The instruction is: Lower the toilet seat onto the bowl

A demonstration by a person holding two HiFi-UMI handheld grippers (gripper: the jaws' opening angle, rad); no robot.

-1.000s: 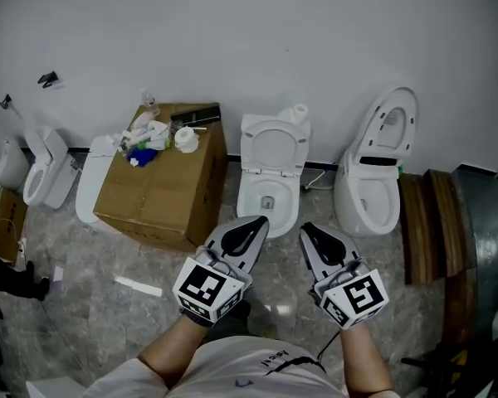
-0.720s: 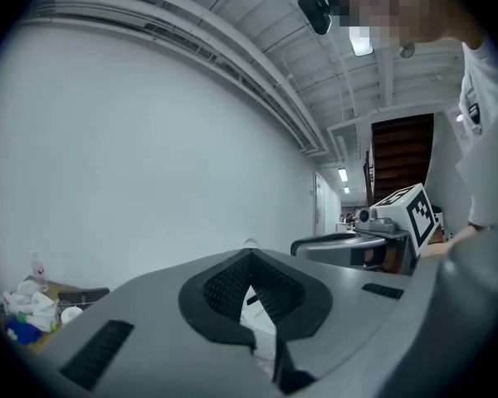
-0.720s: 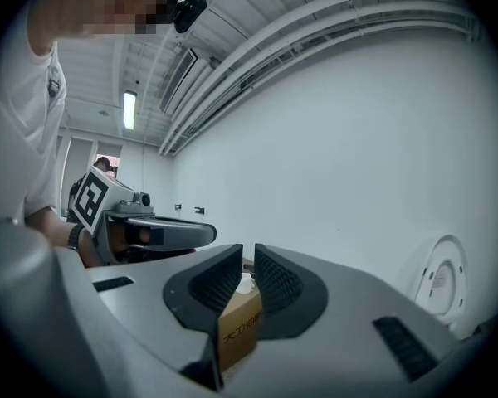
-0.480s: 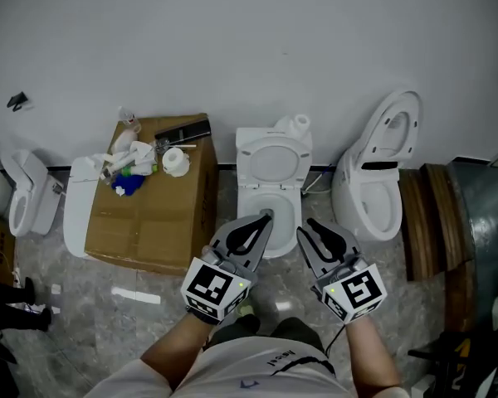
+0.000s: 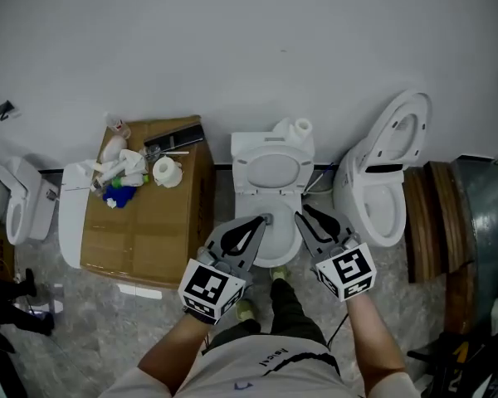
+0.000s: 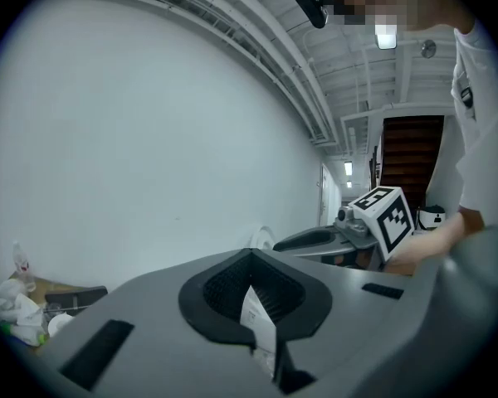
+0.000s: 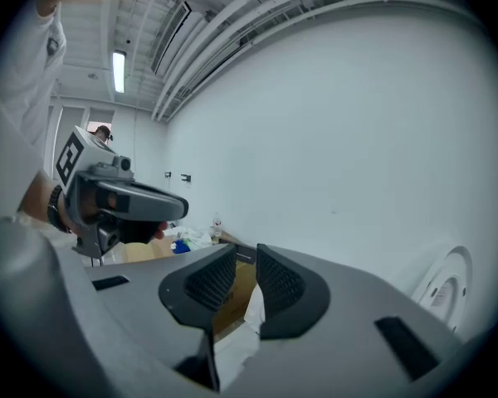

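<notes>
A white toilet (image 5: 272,152) stands against the wall in the middle of the head view. Its seat (image 5: 272,175) looks raised toward the tank, and the grippers partly hide the bowl (image 5: 275,251) below it. My left gripper (image 5: 264,219) hangs over the bowl's front with its tips touching and nothing in it. My right gripper (image 5: 302,215) is beside it at the bowl's right rim. Its jaws are opening and hold nothing. The right gripper view shows a clear gap at my right gripper (image 7: 246,249). In the left gripper view my left gripper (image 6: 249,253) has its tips together.
A cardboard box (image 5: 145,214) with a paper roll (image 5: 166,171) and bottles on it stands left of the toilet. A second toilet (image 5: 382,185) with its lid up is at the right, with wooden planks (image 5: 432,222) beyond. Another toilet (image 5: 21,206) stands at far left.
Both grippers have moved forward from the floor in front to the middle toilet's bowl. The right gripper's jaws have parted. The view has shifted to centre on that toilet.
</notes>
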